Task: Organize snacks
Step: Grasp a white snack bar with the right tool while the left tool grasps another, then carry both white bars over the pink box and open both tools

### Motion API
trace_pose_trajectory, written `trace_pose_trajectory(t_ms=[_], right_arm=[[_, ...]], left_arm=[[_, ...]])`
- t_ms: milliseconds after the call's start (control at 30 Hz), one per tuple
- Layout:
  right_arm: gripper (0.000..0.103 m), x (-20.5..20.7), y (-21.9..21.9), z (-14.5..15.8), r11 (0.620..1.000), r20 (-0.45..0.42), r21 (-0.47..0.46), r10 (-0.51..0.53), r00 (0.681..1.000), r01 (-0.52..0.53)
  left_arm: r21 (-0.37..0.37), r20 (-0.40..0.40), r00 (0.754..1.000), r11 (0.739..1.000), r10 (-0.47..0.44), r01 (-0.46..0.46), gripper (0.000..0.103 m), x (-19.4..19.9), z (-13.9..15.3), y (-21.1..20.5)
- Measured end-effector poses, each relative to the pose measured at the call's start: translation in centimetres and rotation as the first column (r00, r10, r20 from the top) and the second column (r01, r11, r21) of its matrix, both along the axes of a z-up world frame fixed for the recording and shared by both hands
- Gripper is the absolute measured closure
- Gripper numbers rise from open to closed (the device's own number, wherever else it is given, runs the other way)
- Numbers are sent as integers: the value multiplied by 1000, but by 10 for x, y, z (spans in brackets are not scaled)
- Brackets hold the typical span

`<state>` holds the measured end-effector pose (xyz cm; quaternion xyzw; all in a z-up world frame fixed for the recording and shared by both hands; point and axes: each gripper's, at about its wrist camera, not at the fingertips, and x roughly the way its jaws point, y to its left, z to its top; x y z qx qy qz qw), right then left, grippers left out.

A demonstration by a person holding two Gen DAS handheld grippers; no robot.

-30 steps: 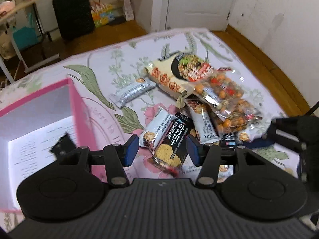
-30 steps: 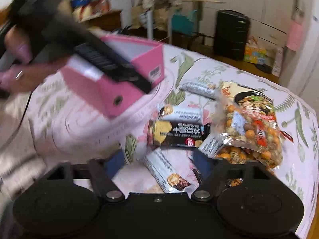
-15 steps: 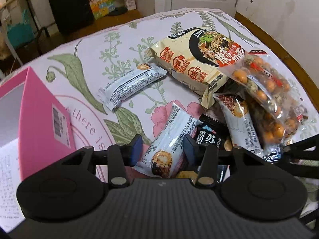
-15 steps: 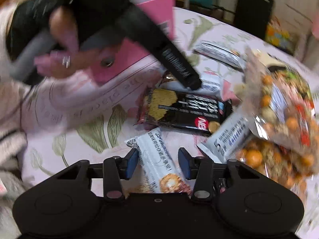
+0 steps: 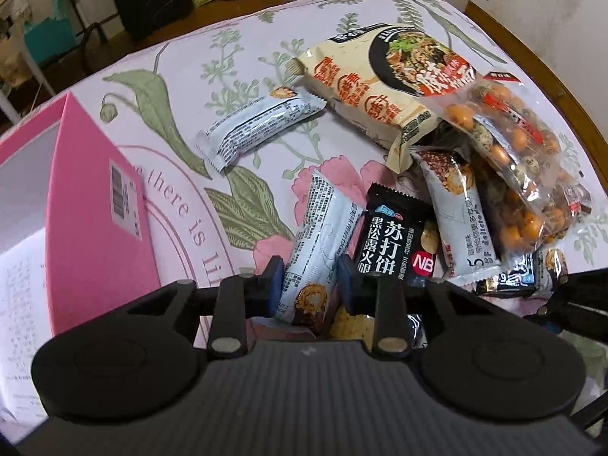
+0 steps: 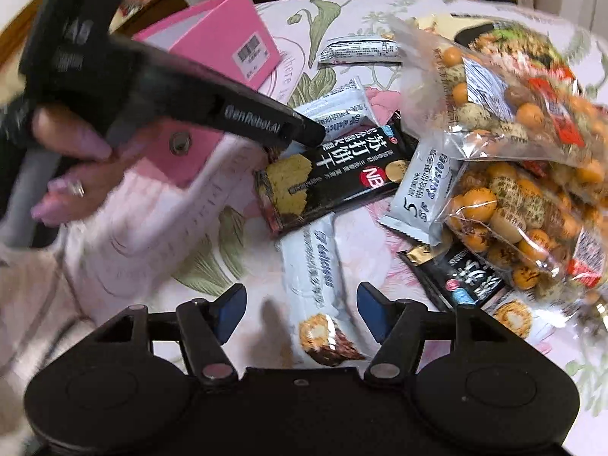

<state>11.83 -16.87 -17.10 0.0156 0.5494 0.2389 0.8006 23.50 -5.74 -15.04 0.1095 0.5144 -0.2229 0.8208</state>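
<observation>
- Left hand-held gripper (image 5: 309, 285) low over the tabletop (image 5: 182, 76), blue pads narrowed around the end of a white snack bar (image 5: 323, 235); pads right at the wrapper's sides, firm clamping hard to tell.
- Same white bar lying between the pink box (image 5: 98, 197) on its left and a black cracker packet (image 5: 395, 239) touching its right side.
- Pink box open, white inside, barcode label on its near wall.
- Second white bar (image 5: 258, 129) alone farther back, just beside a yellow noodle bag (image 5: 380, 87).
- Clear bag of coated peanuts (image 5: 516, 152) resting against the noodle bag's right corner and over another white bar (image 5: 456, 212).
- Right hand-held gripper (image 6: 302, 313) spread wide, empty, straddling the end of a white bar (image 6: 319, 288) flat on the floral cloth.
- Black cracker packet (image 6: 334, 174) just beyond that bar, overlapping its far end.
- Small black packet (image 6: 459, 277) to the right, partly tucked under the peanut bag (image 6: 513, 144).
- Left hand (image 6: 68, 167) with a ring, gripping the other tool's handle, in front of the pink box (image 6: 228, 41).
</observation>
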Motion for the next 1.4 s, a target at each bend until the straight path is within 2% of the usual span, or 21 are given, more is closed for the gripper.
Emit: trace_pose_trajectory(t_ms=[67, 133, 200, 367, 633, 867, 1133, 1300, 1400], right_arm=[[48, -3, 6, -3, 998, 36, -67, 22, 999, -19], [66, -8, 13, -2, 988, 80, -152, 47, 996, -35], [70, -11, 12, 5, 991, 89, -132, 33, 996, -22], [71, -21, 10, 18, 991, 90, -125, -29, 995, 40], [71, -31, 7, 36, 985, 0, -98, -140, 990, 139], [71, -39, 11, 60, 985, 9, -48, -163, 987, 163], [71, -47, 29, 79, 990, -28, 3, -142, 989, 143], [71, -56, 50, 92, 997, -54, 44, -67, 996, 69], [71, -58, 66, 103, 998, -49, 56, -22, 999, 25]], left_arm=[[-2, 2, 1000, 1000, 4, -4, 72, -1, -2, 1], [3, 4, 1000, 1000, 4, -4, 77, -4, 0, 3], [13, -6, 1000, 1000, 13, -12, 79, -8, 3, 6], [-5, -16, 1000, 1000, 25, -25, 81, -24, 16, 23], [-48, -23, 1000, 999, 20, -21, 81, -49, 43, 45], [-67, -23, 1000, 998, 17, -18, 81, -65, 56, 58], [-101, -47, 999, 995, 14, -19, 81, -88, 76, 89], [-96, -56, 998, 995, 17, -22, 81, -105, 91, 115], [-98, -88, 995, 994, 38, -47, 81, -109, 99, 133]])
